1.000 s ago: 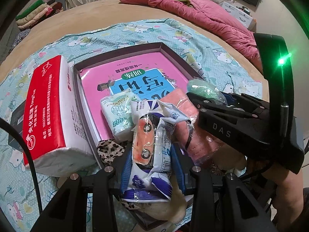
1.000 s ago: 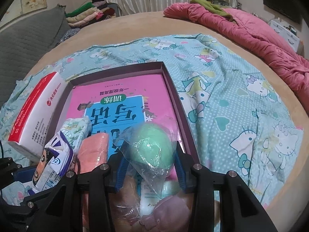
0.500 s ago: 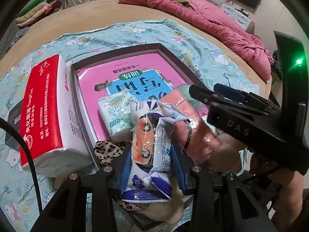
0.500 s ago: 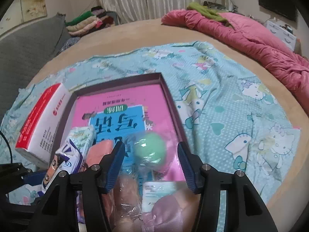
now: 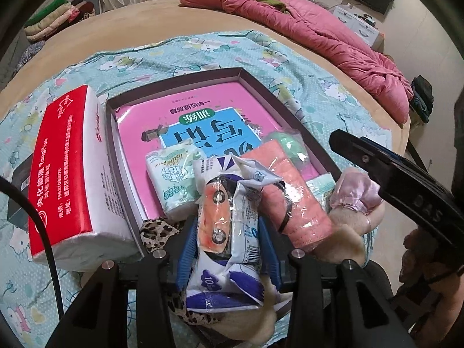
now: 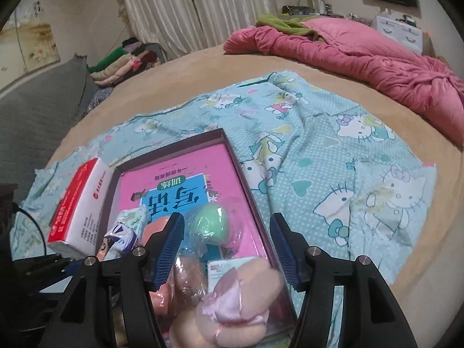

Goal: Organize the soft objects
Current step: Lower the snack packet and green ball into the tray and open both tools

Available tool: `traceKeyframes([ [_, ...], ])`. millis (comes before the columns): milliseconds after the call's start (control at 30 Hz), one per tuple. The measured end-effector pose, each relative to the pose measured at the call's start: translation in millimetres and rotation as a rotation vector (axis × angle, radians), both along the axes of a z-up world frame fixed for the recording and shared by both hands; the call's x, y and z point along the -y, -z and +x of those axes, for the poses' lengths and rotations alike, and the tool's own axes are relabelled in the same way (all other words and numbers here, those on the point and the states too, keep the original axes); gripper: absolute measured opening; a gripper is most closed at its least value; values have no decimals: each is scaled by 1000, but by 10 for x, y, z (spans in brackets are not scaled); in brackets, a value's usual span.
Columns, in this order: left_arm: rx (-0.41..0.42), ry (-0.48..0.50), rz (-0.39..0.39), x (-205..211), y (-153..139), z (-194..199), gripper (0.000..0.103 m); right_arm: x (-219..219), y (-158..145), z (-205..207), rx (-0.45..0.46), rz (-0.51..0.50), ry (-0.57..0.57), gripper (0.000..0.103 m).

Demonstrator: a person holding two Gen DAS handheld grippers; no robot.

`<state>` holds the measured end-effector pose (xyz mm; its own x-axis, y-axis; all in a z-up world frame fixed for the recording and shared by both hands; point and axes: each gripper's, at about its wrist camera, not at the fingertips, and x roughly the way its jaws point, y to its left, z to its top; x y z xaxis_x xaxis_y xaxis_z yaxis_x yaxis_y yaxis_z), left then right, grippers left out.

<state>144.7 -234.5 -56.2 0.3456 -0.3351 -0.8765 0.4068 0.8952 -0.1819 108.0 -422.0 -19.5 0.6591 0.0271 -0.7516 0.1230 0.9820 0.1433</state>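
Nearest the left wrist camera, the left tongs (image 5: pixel 226 249) are clenched on a crinkly white-and-purple plastic packet printed with an orange cartoon face (image 5: pixel 224 232), held just over the near edge of the shallow dark-rimmed cardboard tray (image 5: pixel 111 133). The right tongs (image 6: pixel 226 249) are opening, released, with nothing pressed between the pads; the green ball in clear wrap (image 6: pixel 211 224) lies free in the tray below them. Already in the tray, on its pink printed sheet, are a small pale green tissue pack (image 5: pixel 171 179), a wrapped salmon-pink towel roll (image 5: pixel 293 194) and a beige plush with a pink satin bow (image 6: pixel 229 304) at the near corner. So the sorting looks well along: the packet is not yet set down, and the large red-and-white tissue brick (image 5: pixel 69 174) sits outside, touching the tray's left wall. A leopard-print cloth (image 5: pixel 155 229) is mostly hidden under the tongs, and the plush is blurred. Beyond lie the cartoon-cat sheet (image 6: pixel 348 156) and a crumpled pink quilt (image 6: pixel 362 58) on the bed.
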Motion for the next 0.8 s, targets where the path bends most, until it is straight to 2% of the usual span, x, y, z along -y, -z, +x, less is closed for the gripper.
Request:
traceKeyframes([
  [100, 4, 2, -11, -13, -18, -15, 44, -12, -2, -13, 0, -1, -3, 68],
  [200, 13, 4, -12, -25, -46, -28, 50, -38, 0, -24, -4, -3, -7, 69],
  [433, 14, -9, -14, -62, -89, -9, 54, -78, -17, -47, -11, -9, -4, 73],
  [800, 28, -17, -15, -100, -150, -43, 63, -92, -55, -80, -11, -19, -1, 73],
])
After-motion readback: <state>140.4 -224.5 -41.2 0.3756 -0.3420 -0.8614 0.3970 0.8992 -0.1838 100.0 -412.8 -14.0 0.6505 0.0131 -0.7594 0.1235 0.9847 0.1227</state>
